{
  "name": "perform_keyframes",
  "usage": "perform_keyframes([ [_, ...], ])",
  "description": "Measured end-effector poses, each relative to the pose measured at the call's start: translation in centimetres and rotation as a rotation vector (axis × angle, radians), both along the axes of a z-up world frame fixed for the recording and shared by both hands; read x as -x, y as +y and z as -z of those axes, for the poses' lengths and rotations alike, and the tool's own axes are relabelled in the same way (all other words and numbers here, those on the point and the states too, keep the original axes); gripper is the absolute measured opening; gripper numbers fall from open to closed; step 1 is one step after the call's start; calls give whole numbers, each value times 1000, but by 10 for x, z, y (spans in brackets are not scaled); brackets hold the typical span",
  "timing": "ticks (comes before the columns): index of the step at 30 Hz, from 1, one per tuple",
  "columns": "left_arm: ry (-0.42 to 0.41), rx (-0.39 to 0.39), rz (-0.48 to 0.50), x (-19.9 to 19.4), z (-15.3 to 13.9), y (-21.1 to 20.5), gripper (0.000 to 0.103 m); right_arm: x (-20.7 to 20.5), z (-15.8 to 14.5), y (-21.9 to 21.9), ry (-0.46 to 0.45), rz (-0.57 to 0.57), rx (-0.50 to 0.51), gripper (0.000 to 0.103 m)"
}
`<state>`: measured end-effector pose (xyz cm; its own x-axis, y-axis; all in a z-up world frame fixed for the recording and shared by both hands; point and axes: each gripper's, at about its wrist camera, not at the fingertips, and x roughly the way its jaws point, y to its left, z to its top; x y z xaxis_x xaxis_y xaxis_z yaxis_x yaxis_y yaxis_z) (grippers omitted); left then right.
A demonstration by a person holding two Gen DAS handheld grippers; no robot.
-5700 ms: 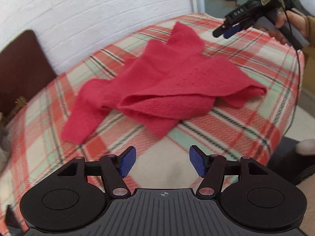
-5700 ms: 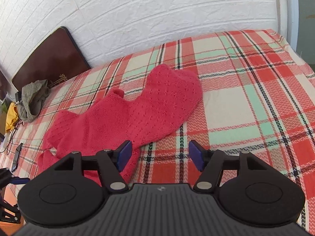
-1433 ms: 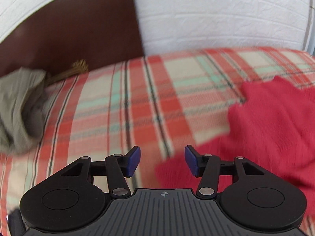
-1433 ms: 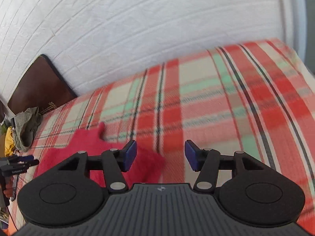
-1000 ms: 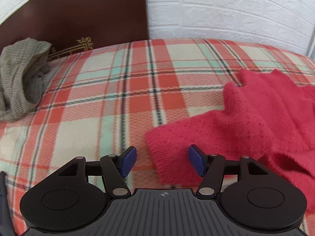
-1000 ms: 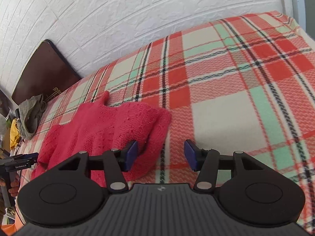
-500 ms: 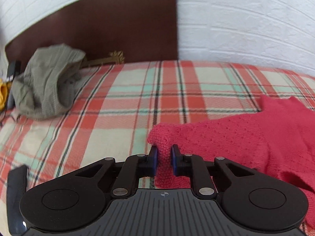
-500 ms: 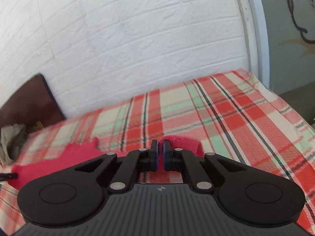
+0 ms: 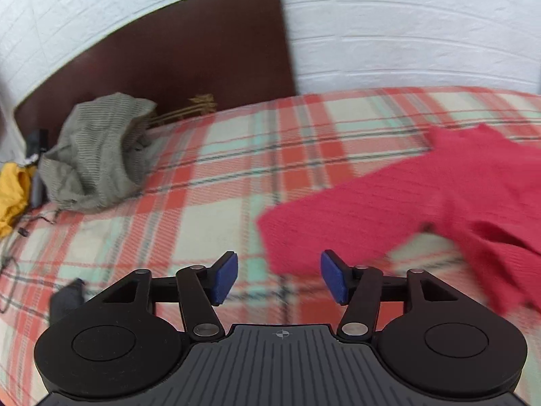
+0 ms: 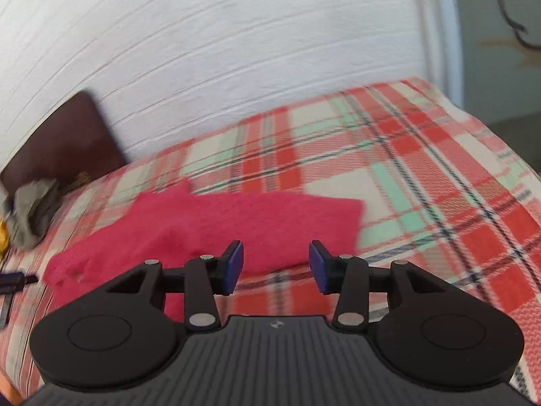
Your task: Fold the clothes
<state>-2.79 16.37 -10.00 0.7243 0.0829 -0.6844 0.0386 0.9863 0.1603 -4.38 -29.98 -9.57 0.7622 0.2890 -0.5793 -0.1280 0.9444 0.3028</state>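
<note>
A red knitted sweater point(image 9: 422, 199) lies spread on the plaid bedspread point(image 9: 189, 209), reaching from the right side of the left wrist view across the middle of the right wrist view point(image 10: 216, 226). My left gripper point(image 9: 279, 279) hovers just in front of the sweater's near left corner, its jaws opening with nothing between the blue pads. My right gripper point(image 10: 275, 265) hangs over the sweater's front edge near its right corner, jaws opening too, free of the cloth. Both views are blurred by motion.
A crumpled grey-green garment point(image 9: 98, 152) lies by the dark brown headboard point(image 9: 169, 57), with yellow cloth point(image 9: 12, 189) and cables at the far left. A white brick wall point(image 10: 219, 61) runs behind the bed. The bed's right edge point(image 10: 507, 155) drops toward the floor.
Half a second ago both grippers were shut on corners of the sweater. Both have let go and opened, pulling back and up, and the sweater now lies spread flatter across the bed.
</note>
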Motion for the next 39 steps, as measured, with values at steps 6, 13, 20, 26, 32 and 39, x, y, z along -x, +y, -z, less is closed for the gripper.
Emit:
perform_keyframes([
  [6,-4,90,209,42,12,-76,78,33,-6,85,-75,-282,149,55],
  [13,7,208,195,31,19,-100,78,68,11,140,-145,-459,419,54],
  [20,5,263,136,10,15,-94,81,76,20,130,-124,-427,456,55],
  [26,98,394,92,-13,28,-80,70,76,23,116,-83,-380,424,55],
  [32,139,570,-35,-24,34,-48,68,78,28,111,-61,-350,415,64],
  [39,173,536,-53,-38,36,-49,54,75,29,111,-48,-335,392,64],
])
